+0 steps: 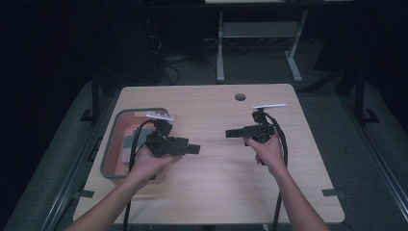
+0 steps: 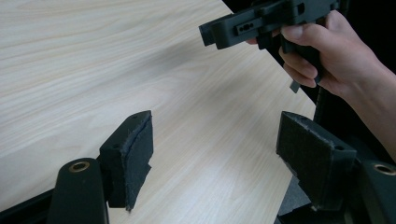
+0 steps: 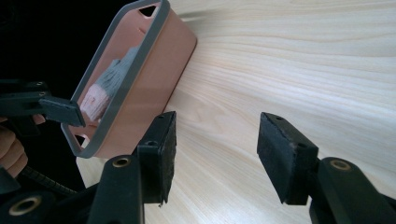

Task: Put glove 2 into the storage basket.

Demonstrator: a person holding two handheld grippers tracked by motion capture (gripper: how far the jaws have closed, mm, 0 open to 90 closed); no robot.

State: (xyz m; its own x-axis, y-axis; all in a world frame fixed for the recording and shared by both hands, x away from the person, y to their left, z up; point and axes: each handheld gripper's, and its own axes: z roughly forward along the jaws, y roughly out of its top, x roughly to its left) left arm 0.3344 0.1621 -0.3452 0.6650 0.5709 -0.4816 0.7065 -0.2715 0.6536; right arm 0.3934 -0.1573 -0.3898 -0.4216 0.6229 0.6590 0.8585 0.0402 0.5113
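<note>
A salmon-coloured bin [image 1: 109, 144] with a grey rim stands on the left part of the light wooden table [image 1: 216, 192]. A grey and pink knitted cloth [image 3: 105, 88] lies inside it. My left gripper [image 1: 195, 149] is held above the table just right of the bin and points right. In its own view its jaws [image 2: 217, 144] are open with bare wood between them. My right gripper [image 1: 230, 133] hovers right of centre and points left toward the other. It is open too [image 3: 217, 144], and nothing sits between its pads. The two tips face each other, a short gap apart.
A round cable hole [image 1: 240, 96] sits near the table's far edge. The legs of a second table [image 1: 220, 48] stand on the dark floor beyond. Cables trail from both grippers toward the near edge. Bare wood stretches in front of and behind the hands.
</note>
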